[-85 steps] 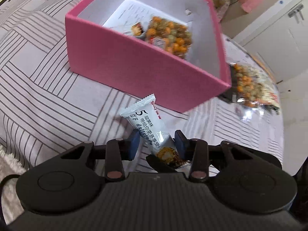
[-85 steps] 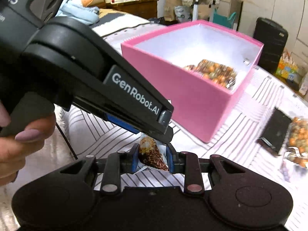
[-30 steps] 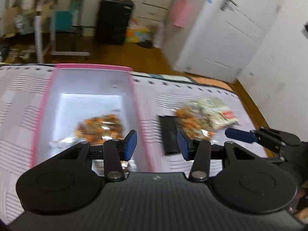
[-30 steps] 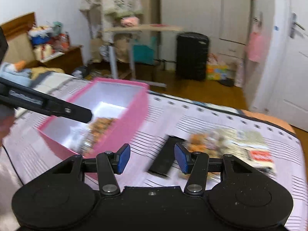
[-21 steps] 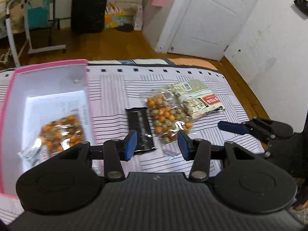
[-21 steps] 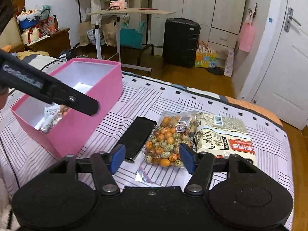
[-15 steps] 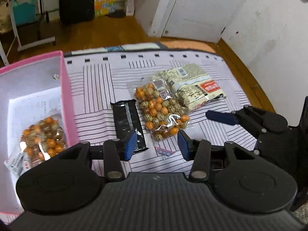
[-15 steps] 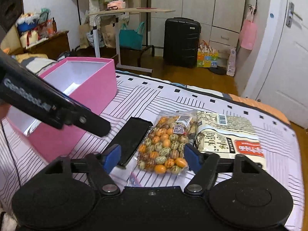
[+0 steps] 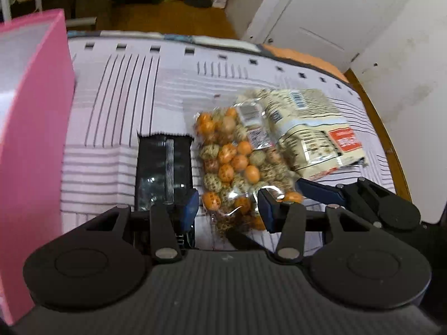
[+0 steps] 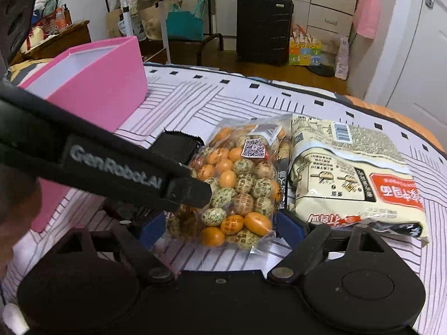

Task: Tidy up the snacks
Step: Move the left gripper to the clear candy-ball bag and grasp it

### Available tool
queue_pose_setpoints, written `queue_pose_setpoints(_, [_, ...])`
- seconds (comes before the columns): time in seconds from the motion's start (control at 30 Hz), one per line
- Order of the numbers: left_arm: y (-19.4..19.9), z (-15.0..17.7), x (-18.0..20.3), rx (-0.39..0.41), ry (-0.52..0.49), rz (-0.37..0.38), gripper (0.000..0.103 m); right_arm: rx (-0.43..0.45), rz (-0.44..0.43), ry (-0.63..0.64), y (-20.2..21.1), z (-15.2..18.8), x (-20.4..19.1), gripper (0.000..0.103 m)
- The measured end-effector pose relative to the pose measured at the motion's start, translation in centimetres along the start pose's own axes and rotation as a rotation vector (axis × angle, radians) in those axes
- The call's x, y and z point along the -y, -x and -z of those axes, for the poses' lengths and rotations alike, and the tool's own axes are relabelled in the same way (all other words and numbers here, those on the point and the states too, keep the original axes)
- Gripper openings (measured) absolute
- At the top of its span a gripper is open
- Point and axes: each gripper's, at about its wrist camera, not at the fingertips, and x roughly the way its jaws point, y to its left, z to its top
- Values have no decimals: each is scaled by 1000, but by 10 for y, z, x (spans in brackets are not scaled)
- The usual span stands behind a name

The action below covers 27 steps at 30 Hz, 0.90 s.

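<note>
A clear bag of orange and speckled sweets (image 10: pixel 240 187) lies on the striped cloth between a black packet (image 9: pixel 163 167) and a cream packet (image 10: pixel 349 178). My right gripper (image 10: pixel 220 229) hovers low over the bag's near end. Its jaws are opening wide and the pads stand off the bag on both sides. My left gripper (image 9: pixel 229 208) is open by a narrow gap above the same end of the sweets bag (image 9: pixel 234 156), gripping nothing. Its black finger (image 10: pixel 111 167) crosses the right wrist view. The pink box (image 9: pixel 33 139) stands to the left.
The cloth's far edge drops to a wooden floor with a black suitcase (image 10: pixel 264 25) and a desk frame behind. A white door and wall close off the right side. Bare striped cloth (image 9: pixel 125 83) stretches between the box and the packets.
Both grippers have swung from over the pink box to the right and down onto the three packets. The right jaws have spread much wider. The left gap is unchanged.
</note>
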Motion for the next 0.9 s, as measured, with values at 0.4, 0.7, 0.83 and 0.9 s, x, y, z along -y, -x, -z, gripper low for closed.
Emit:
queue_pose_setpoints(0.4, [-26,9,-26,-26,185,172,60,46,63,21,-7,9,-16,97])
queue_pose_setpoints(0.7, [-6,24,-25,-51,138,200,57,10,47,-54,18,24,-32,93])
queue_pose_setpoints(0.83, [-5,34,-18,-93,94,169,58,4,43,-84,8,36,-28,100])
queue_pose_setpoints(0.9, [-7,37,-13,-80,62,144,58,17,52,-78,5,39,-30,100])
